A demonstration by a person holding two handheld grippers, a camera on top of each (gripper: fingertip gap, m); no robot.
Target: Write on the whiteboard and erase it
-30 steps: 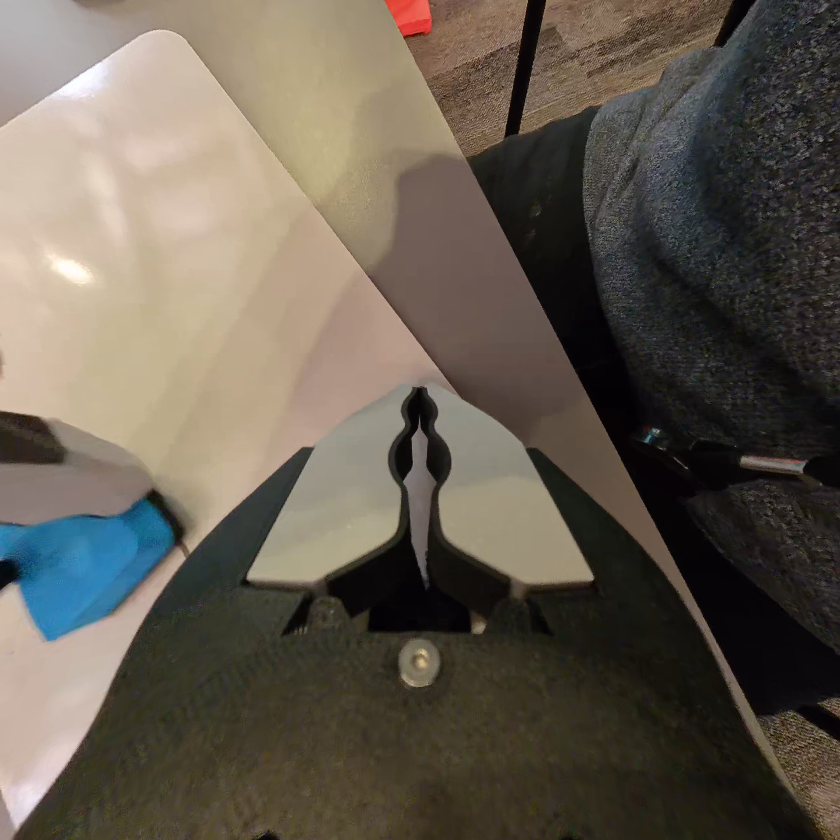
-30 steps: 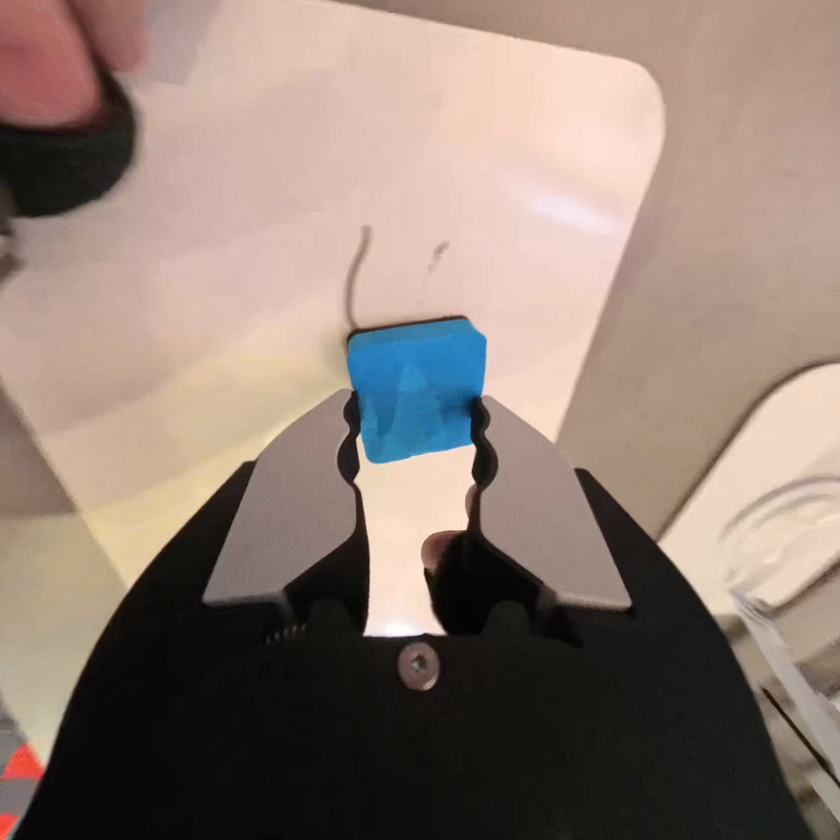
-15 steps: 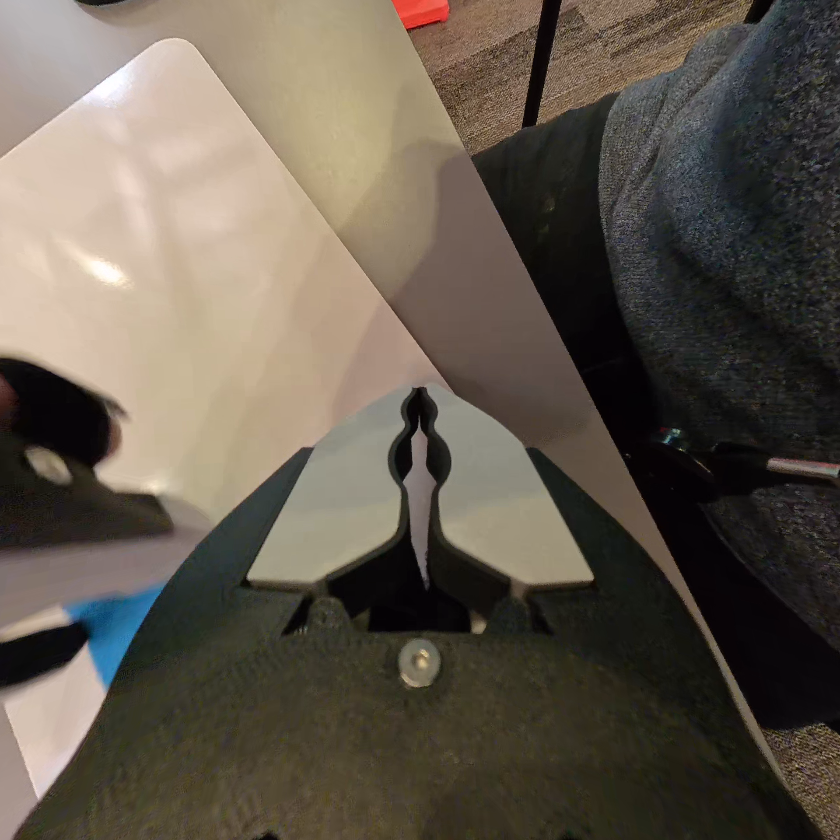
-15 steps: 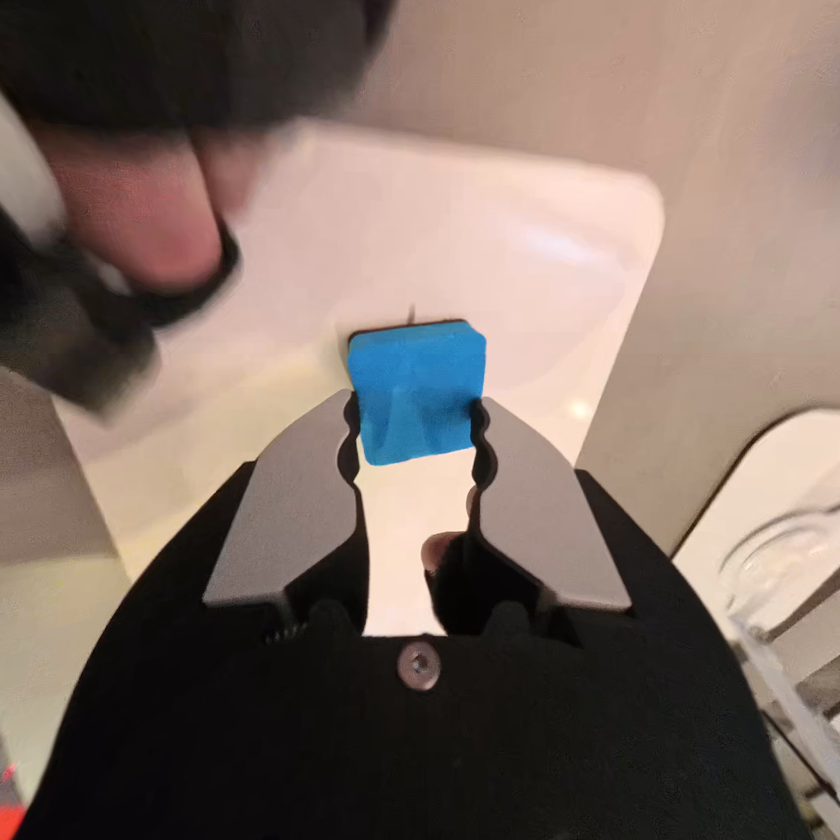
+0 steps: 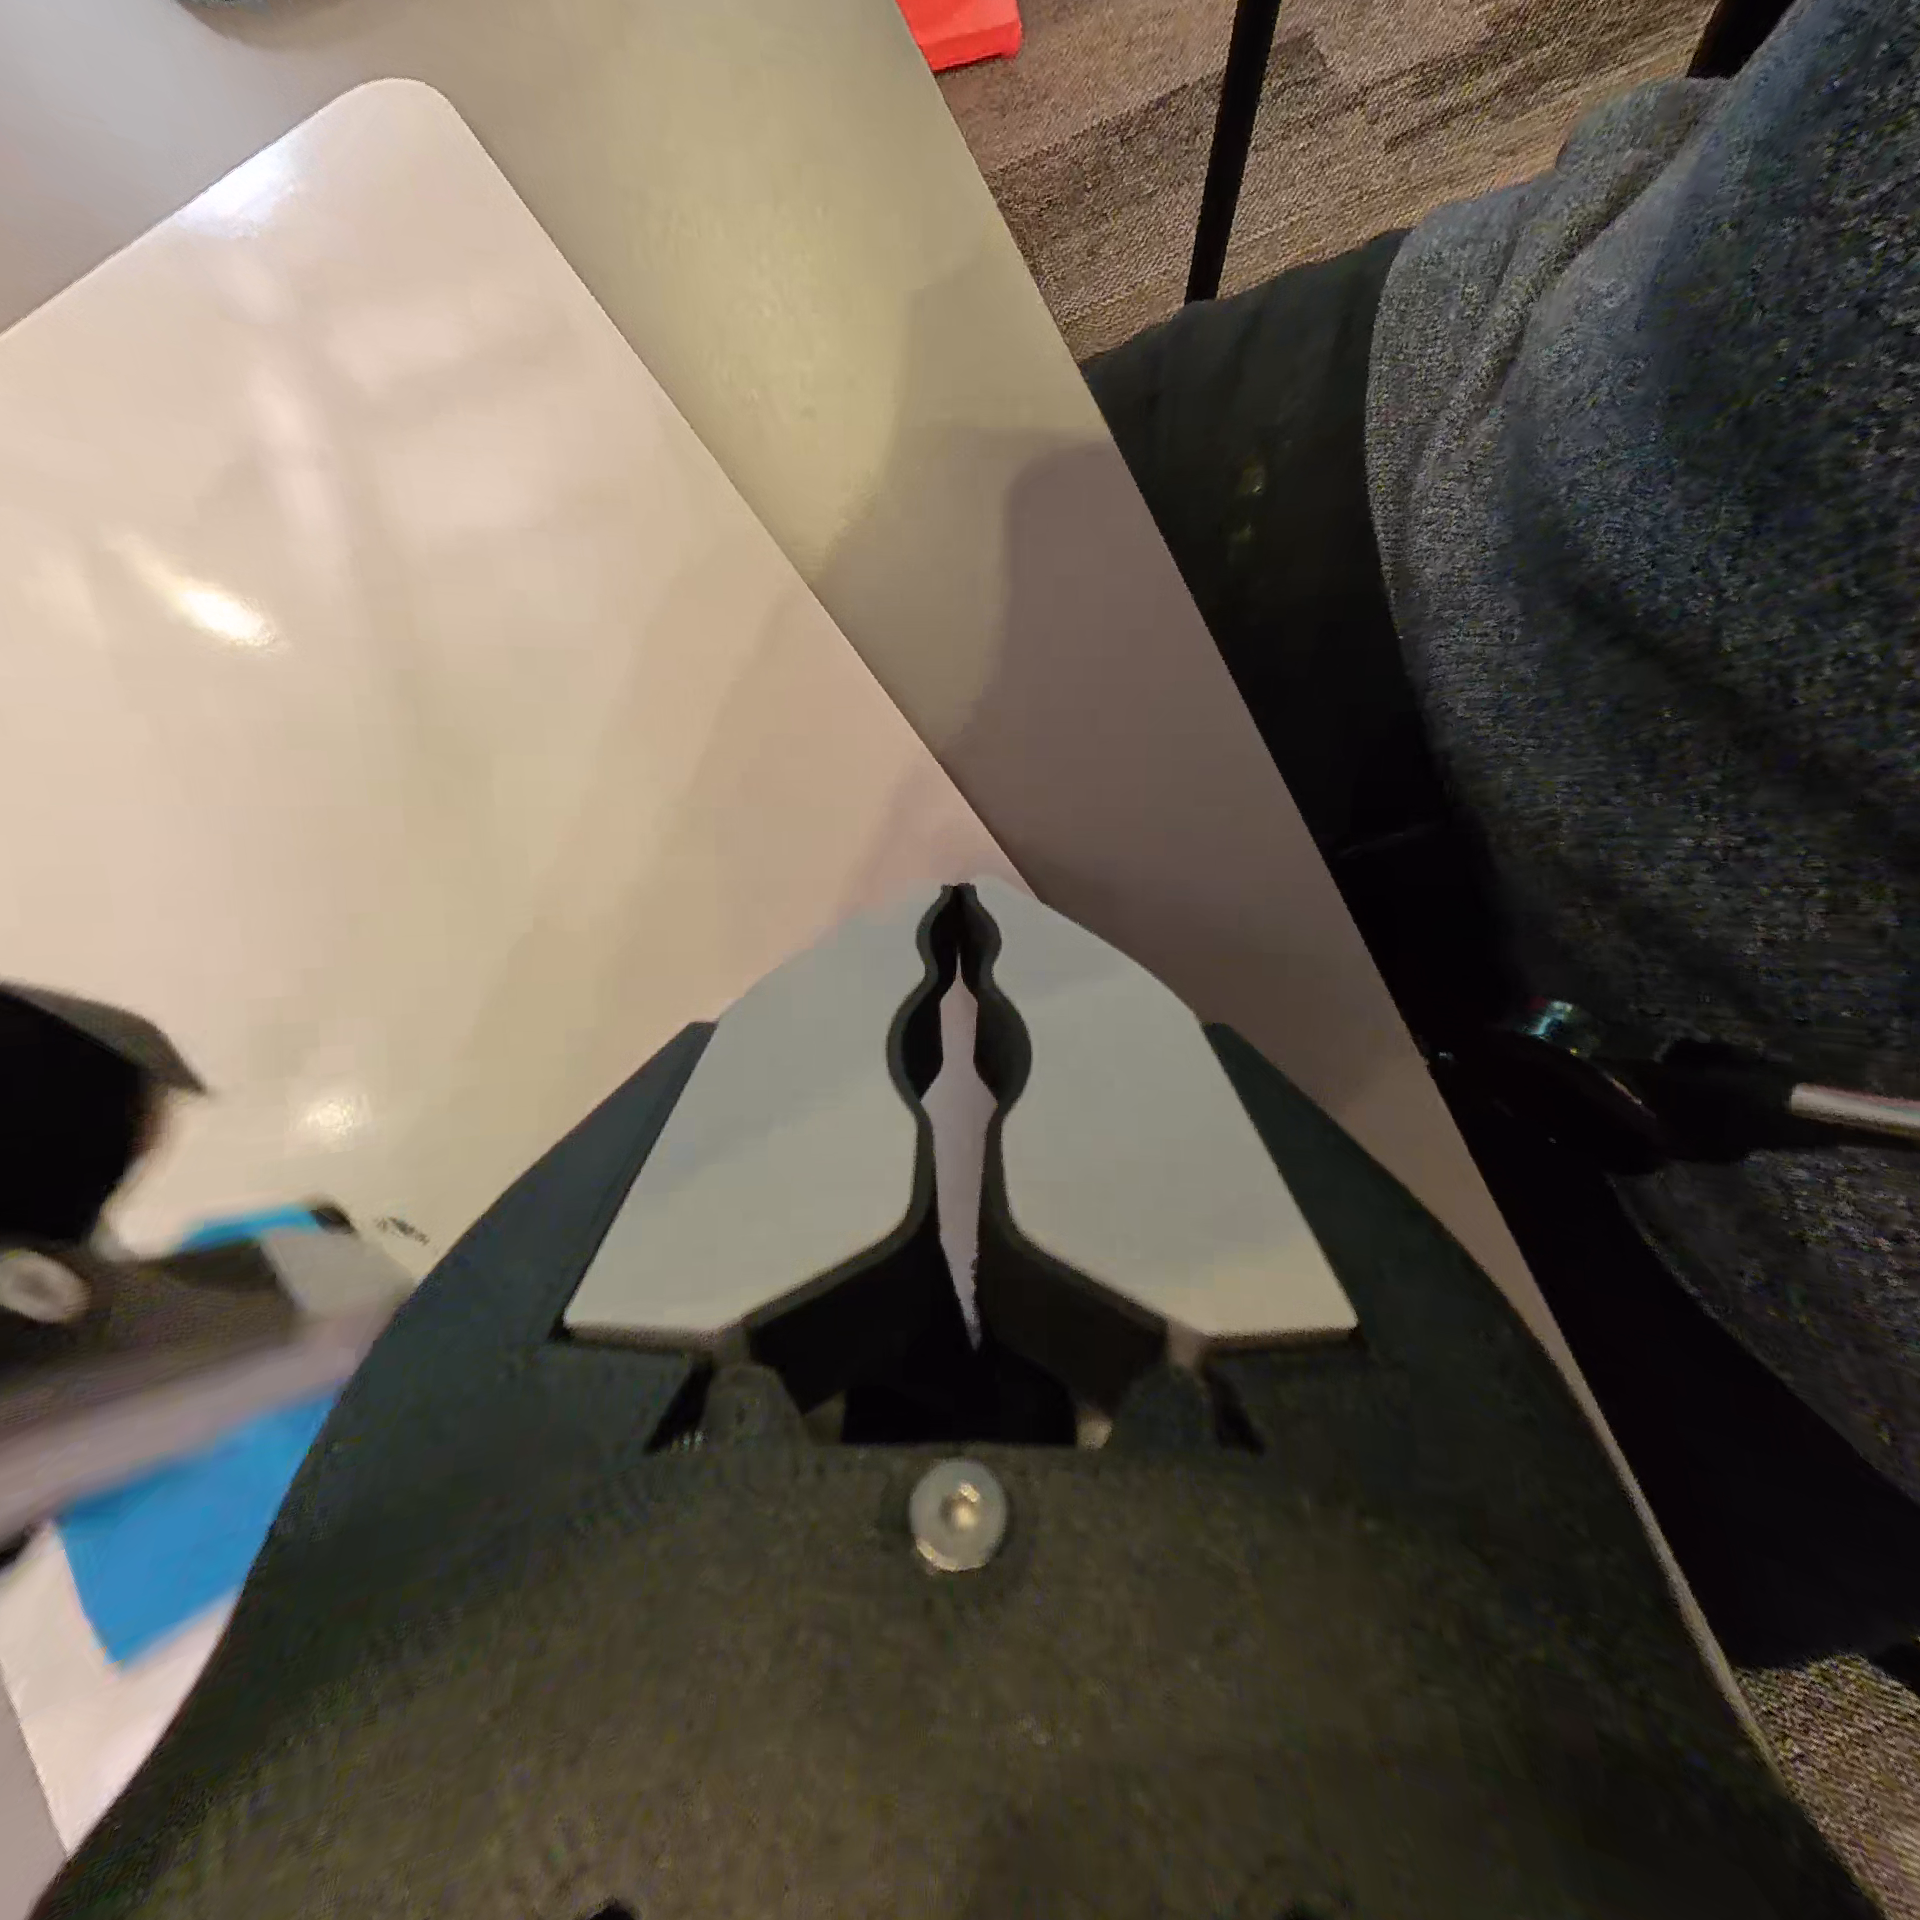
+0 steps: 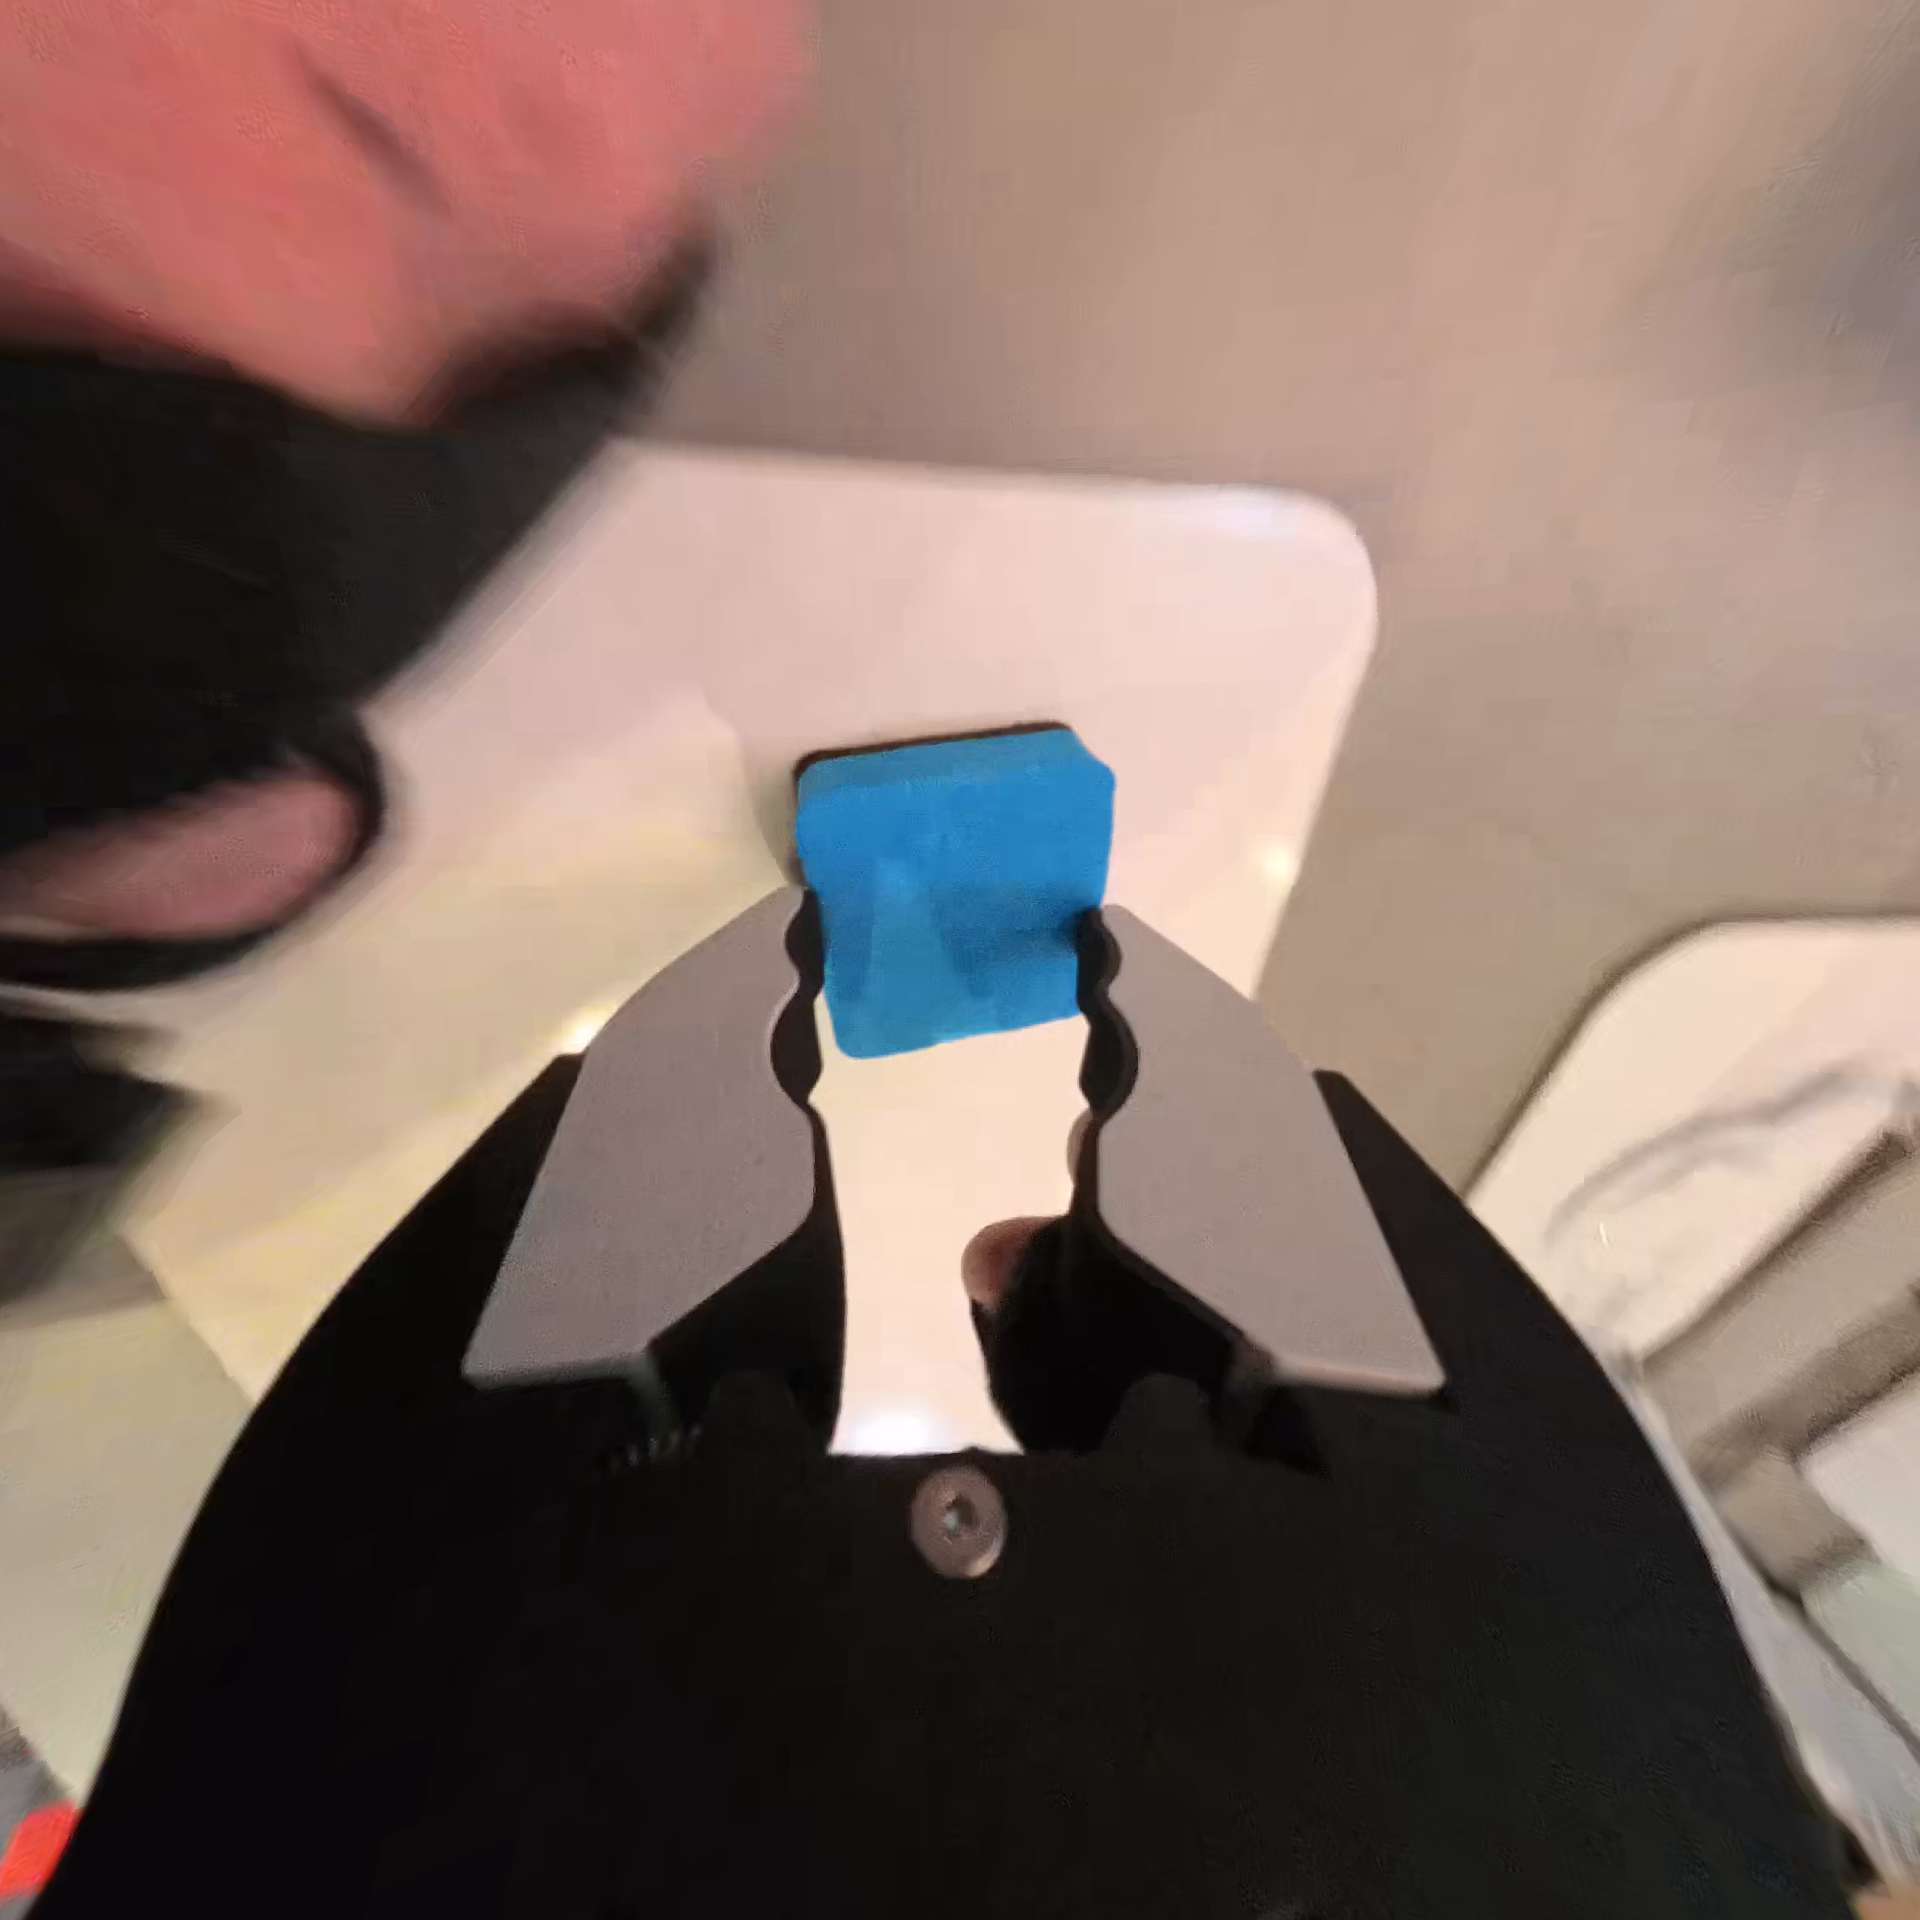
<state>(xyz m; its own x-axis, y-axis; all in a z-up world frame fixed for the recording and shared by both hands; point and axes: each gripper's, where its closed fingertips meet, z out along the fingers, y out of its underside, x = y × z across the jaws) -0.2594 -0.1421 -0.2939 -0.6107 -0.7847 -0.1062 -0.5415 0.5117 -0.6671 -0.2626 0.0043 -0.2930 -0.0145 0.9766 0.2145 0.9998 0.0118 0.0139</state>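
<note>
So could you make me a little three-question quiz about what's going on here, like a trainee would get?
1. True or false: the right gripper grips a blue eraser against the whiteboard.
2. The left gripper is: A) shut on a marker, B) shut with nothing between its fingers, C) wide open.
3. Fill in: the left gripper's fingertips sit at the whiteboard's ____ edge, beside the grey table.

Key: 1 true. 2 B. 3 near.
</note>
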